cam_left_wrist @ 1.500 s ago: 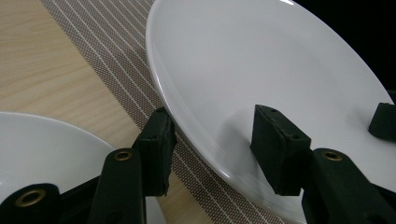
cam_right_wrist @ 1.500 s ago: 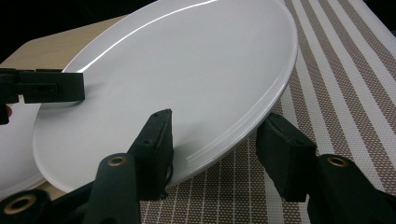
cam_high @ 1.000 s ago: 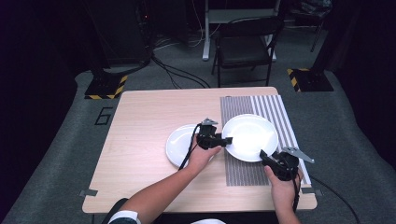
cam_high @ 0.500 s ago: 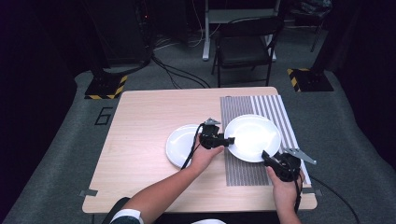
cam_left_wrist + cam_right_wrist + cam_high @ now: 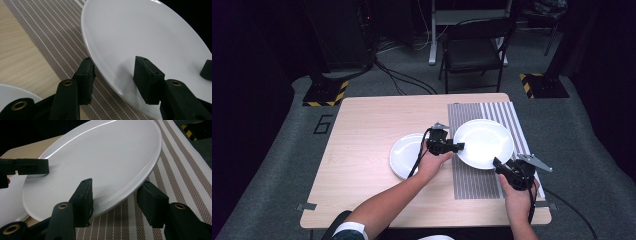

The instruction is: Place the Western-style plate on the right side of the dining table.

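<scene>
High view: large plate [image 5: 483, 142] empty, both tools at rim; small plate [image 5: 404, 156] empty.

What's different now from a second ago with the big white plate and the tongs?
Not much. The left tongs have just been closing a little on the rim of the big plate, one jaw above it and one below. The right tongs stayed around the plate's near rim. The small plate and striped mat kept their places.

plate [image 5: 484, 142]: white | placemat [image 5: 472, 175]: grey-brown, white stripes | table [image 5: 362, 150]: light wood
</scene>
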`<state>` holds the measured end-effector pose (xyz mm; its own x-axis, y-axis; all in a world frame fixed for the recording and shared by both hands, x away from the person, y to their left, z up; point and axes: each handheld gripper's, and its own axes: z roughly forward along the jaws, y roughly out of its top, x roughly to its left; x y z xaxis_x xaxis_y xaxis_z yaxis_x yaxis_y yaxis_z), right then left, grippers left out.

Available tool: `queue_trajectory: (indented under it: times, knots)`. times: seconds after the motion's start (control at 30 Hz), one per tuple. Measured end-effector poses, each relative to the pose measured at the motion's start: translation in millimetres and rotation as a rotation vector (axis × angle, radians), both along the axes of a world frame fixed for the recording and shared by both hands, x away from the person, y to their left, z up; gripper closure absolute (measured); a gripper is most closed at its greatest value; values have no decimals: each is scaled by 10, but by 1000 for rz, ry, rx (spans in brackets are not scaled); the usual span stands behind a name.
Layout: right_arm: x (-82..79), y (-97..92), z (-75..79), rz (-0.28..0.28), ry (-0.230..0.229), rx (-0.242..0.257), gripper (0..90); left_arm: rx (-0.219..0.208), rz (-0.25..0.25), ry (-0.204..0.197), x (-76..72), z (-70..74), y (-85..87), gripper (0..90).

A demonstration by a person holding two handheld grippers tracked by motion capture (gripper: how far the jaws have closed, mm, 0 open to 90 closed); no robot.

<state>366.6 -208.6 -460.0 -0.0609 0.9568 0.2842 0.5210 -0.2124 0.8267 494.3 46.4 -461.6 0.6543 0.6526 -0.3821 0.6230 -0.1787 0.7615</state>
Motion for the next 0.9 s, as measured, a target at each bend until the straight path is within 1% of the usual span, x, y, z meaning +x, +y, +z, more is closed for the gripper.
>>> queue_trajectory:
  times: [0.23,0.37,0.4,0.43,0.5,0.57,0.6,0.7,0.8,0.9]
  knots:
    - [64,-53,-8,8,-3,-15,465,-3,5,-5,60,-25,-54,517]
    - [97,-71,-22,13,-1,-23,465,-11,12,8,79,-53,-75,517]
    - [111,-76,-33,20,1,-17,466,-9,3,7,89,-63,-76,517]
    - [111,-76,-33,20,1,-17,466,-13,2,14,93,-72,-86,517]
    - [125,-67,-42,30,0,0,465,-21,-6,25,96,-87,-106,516]
    - [134,-53,-43,37,-13,1,466,-16,1,13,81,-88,-129,516]
    - [144,-52,-41,36,-22,-3,467,-12,-2,13,86,-102,-134,520]
    - [163,-72,-61,32,-10,-1,474,-7,-8,22,90,-129,-143,528]
    - [175,-81,-121,31,5,24,485,3,-3,42,103,-186,-146,532]
    - [185,-73,-194,33,19,46,493,3,3,56,120,-239,-140,546]
